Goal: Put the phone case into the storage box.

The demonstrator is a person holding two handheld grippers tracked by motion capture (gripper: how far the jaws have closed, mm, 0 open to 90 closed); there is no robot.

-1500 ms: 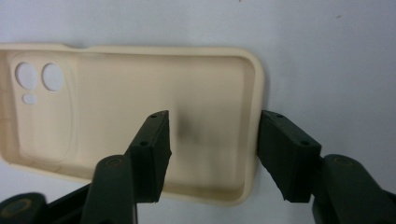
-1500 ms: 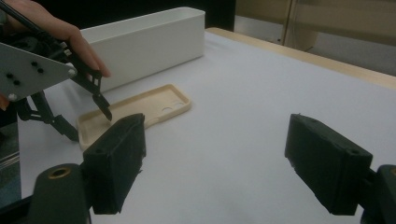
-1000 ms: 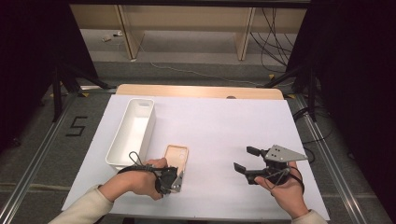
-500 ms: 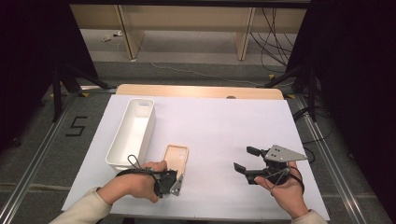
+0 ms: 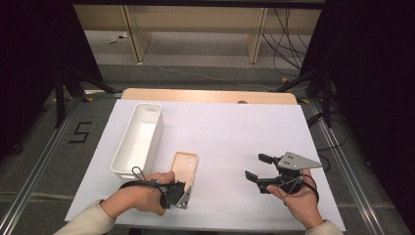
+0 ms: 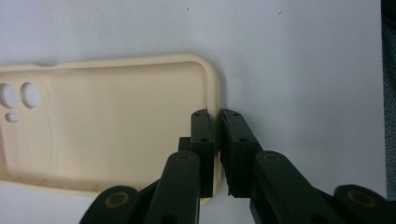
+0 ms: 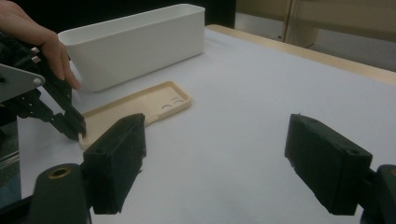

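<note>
On white table covering [image 5: 230, 132]: peach phone case [image 5: 184, 168], smooth, matte, rounded corners, hollow side up, camera cutouts at far end; just beside long white plastic bin [image 5: 139, 138]. Near end of case partly hidden under left gripper [image 5: 182, 196] in high view. Left gripper [image 6: 215, 140] just closed, clamped on case's raised rim at near corner, one jaw inside, one outside. Right gripper [image 5: 258, 167] apart, empty, well away from case.
</note>
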